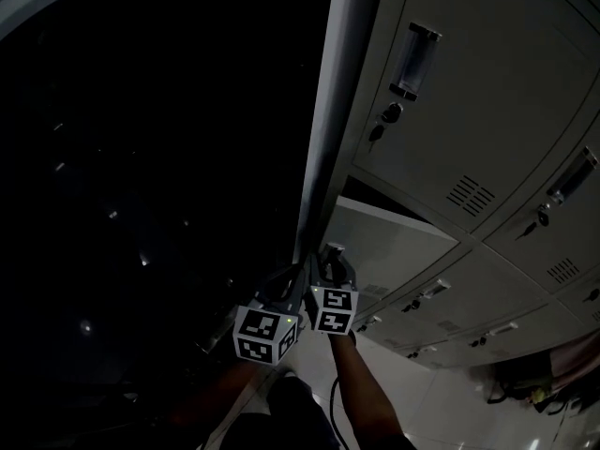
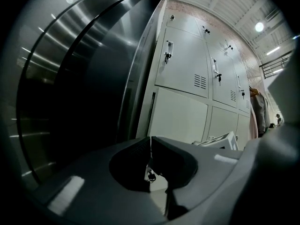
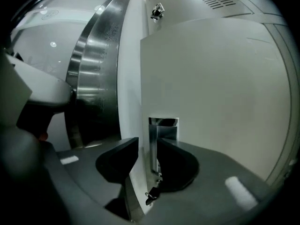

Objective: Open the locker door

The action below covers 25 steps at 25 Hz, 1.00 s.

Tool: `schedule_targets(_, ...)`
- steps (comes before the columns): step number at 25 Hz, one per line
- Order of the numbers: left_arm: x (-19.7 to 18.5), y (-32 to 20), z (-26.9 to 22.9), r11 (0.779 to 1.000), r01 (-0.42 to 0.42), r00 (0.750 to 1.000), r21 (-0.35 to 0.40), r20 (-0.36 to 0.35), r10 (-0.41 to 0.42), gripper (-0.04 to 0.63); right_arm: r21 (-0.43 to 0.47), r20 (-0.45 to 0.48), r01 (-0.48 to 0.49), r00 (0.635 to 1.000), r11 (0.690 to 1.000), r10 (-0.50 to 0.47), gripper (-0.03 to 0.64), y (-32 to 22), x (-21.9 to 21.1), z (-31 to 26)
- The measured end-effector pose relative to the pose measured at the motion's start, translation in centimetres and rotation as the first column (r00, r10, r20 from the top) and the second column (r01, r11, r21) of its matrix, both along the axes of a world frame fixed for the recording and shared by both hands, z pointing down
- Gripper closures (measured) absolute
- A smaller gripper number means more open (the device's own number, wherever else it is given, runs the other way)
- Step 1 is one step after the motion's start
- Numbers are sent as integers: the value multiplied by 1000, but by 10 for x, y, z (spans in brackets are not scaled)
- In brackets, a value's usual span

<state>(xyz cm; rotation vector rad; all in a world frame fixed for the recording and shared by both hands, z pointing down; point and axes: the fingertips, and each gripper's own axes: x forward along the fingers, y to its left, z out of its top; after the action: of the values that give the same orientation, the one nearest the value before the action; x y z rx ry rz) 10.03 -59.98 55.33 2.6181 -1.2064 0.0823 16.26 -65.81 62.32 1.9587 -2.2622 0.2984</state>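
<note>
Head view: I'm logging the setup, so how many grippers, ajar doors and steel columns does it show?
Grippers: 2, left gripper and right gripper
ajar door: 1
steel column: 1
Total: 4

The edge of the locker door [image 3: 211,78] is clasped between the jaws of the right gripper [image 3: 147,142], at its handle [image 3: 163,128]. The left gripper [image 1: 298,277] is placed just left of it, by the column [image 1: 337,92].

Matt painted-metal locker door [image 3: 211,78], glossy chrome handle [image 3: 161,131]; seemingly brushed-steel column [image 3: 91,64]
</note>
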Motion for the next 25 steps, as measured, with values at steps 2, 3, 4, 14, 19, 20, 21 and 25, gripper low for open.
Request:
schedule_targets(2, -2, 7, -1, 1000, -1, 1000, -7, 1, 1, 595, -6, 6, -2, 1000, 1000, 2, 510, 13, -4, 0)
schedule_targets(3, -3, 11, -1, 1000, -2, 1000, -12, 3, 2, 595, -10, 8, -2, 1000, 1000, 2, 516, 19, -5, -1)
schedule_targets(4, -3, 15, -1, 1000, -2, 1000, -16, 5, 2, 595, -15, 8, 0, 1000, 1000, 1, 520, 26, -7, -1)
schedule_targets(14, 0, 58, -12, 998, -55, 998, -20, 29, 56, 595, -54, 1, -6, 1000, 999, 6, 512, 89, -15, 0)
schedule_targets(19, 3, 86, -16, 997, -75, 997, -36, 22, 76, 595, -84, -3, -6, 1000, 996, 6, 508, 119, -12, 0)
schedule_targets(20, 4, 91, -17, 996, -80, 997, -37, 22, 81, 595, -88, -3, -8, 1000, 996, 7, 508, 124, -11, 0)
schedule_targets(21, 4, 96, -17, 996, -83, 996, -38, 22, 84, 595, -90, -3, -10, 1000, 996, 10, 506, 129, -10, 0)
schedule_targets(25, 5, 113, -18, 995, -92, 995, -46, 23, 94, 595, -99, -1, -16, 1000, 995, 16, 502, 150, -5, 0)
